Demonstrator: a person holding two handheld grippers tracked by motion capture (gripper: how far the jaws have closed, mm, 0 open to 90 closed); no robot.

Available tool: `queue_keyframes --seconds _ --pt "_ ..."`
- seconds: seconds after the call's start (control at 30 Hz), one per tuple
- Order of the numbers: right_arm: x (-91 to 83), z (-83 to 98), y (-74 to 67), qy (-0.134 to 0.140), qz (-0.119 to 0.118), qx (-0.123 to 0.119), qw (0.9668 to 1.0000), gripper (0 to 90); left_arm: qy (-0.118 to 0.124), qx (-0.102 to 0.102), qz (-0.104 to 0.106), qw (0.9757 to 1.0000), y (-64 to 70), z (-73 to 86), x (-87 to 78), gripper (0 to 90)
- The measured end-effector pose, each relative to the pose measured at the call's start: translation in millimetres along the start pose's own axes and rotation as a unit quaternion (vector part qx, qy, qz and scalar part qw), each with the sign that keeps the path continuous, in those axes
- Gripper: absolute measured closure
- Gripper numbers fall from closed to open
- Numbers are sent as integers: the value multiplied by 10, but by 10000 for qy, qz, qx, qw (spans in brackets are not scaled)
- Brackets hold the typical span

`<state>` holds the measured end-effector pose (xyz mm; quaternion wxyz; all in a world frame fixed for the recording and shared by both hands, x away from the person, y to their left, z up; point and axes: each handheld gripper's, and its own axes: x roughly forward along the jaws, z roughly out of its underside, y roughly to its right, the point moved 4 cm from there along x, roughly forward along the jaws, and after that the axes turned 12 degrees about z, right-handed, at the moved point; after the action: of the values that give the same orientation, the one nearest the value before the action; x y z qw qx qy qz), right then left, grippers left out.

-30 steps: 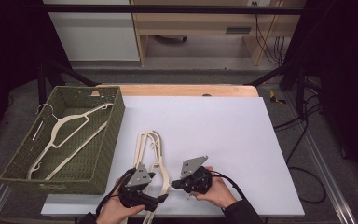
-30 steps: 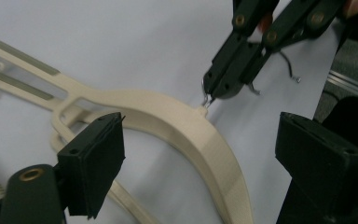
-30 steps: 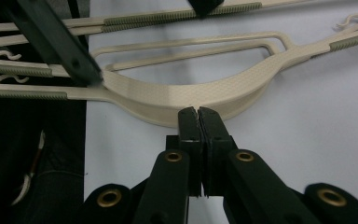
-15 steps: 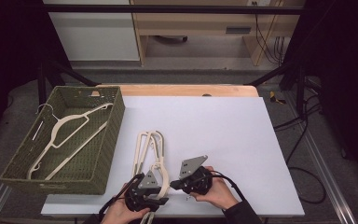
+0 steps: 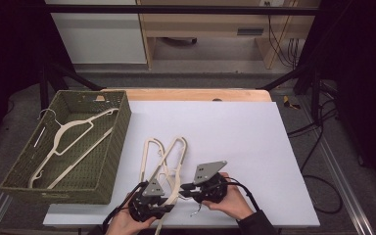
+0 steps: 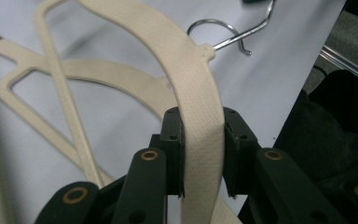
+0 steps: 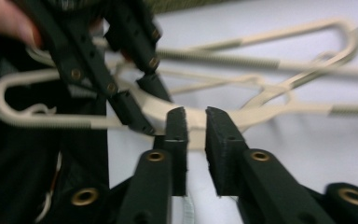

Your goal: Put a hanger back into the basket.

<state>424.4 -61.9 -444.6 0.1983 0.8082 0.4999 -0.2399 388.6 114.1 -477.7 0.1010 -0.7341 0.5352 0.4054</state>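
Left gripper [image 6: 202,154] just squeezed shut on top hanger [image 6: 193,88], to lift it off pile. Right gripper [image 7: 196,135] just let go, jaws apart. Basket [image 5: 108,161] waits nearby.

From my station, the white table [image 5: 235,137] carries a green woven basket [image 5: 105,181] at its left edge, with one cream hanger [image 5: 73,132] lying inside it, its metal hook toward the far left corner. Near the front edge, slightly left of centre, I see a bunch of cream hangers [image 5: 164,156] lying on the table and reaching away from me. The left gripper [image 5: 169,196] sits on their near end and the right gripper [image 5: 188,188] lies just beside it on the right, each in a hand, grey plates uppermost.
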Motion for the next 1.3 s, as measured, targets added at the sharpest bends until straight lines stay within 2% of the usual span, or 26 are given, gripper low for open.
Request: queue_keyframes --seconds 0.03,0.1,0.23,0.33,0.37,0.4,0.43,0.47,0.63,0.83,1.0,1.17,1.3 --pt "-125 -28 80 261 163 214 9993 708 0 0 0 10000 0 0 0 730" --pt "-222 -38 152 460 350 379 9976 680 51 -9 -58 10000 9 -10 -41 731" --pt "-451 -5 332 850 810 781 9900 555 94 -19 -78 9999 11 -18 -89 734" --pt "-566 48 436 988 1091 976 9843 494 98 7 -120 9999 19 -24 -124 736" --pt "-604 73 476 1039 1229 1042 9815 458 93 14 -130 9999 21 -28 -137 737" --pt "-604 73 476 1039 1229 1042 9815 458 93 14 -130 9999 21 -28 -137 738" --pt "-657 116 538 1073 1445 1138 9771 410 143 11 -168 9998 28 -34 -156 739" --pt "-673 128 556 1090 1512 1166 9755 396 99 40 -180 9998 24 -37 -180 740" --pt "-745 196 652 1162 1738 1393 9679 342 256 47 -319 9992 31 -70 -295 748" --pt "-776 251 707 1147 1852 1495 9645 314 391 52 -551 9977 15 -97 -436 764" --pt "-786 259 716 1136 1888 1501 9638 295 452 19 -728 9963 -12 -106 -524 778" --pt "-788 270 727 1101 1969 1548 9618 237 550 -41 -995 9935 -76 -110 -667 797" --pt "-793 278 744 1078 2078 1633 9584 174 654 -125 -1185 9907 -136 -106 -767 820"
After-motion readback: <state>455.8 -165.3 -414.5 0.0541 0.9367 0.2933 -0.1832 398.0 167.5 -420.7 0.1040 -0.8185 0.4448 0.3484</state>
